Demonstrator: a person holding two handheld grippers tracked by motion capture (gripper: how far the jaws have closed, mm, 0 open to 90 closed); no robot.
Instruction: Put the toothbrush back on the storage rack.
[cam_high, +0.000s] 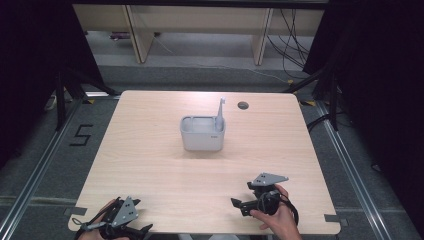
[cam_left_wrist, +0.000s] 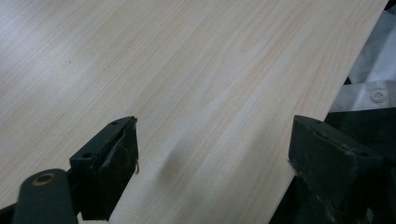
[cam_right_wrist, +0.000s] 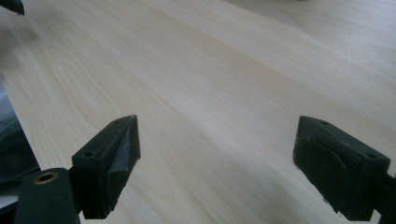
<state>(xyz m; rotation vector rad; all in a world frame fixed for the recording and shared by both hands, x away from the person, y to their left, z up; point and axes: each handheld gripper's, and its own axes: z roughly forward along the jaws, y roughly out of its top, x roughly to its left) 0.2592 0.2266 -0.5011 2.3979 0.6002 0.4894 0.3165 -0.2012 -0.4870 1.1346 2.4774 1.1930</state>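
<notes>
One pale wooden bench (cam_high: 150, 165) spans mid-frame. At its centre stands a grey rectangular caddy (cam_high: 202, 134); a grey toothbrush (cam_high: 220, 114) rises upright from its right end, head uppermost. Both tools, left tool (cam_high: 131, 231) and right tool (cam_high: 239, 205), rest at the lower edge, jaws spread, empty, well apart from the caddy.

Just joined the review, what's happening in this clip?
A person holds the left gripper and right gripper low at the near edge of the table, both with jaws wide open and empty. A grey holder sits mid-table, a white toothbrush upright in its right compartment. Nothing is being touched.
</notes>
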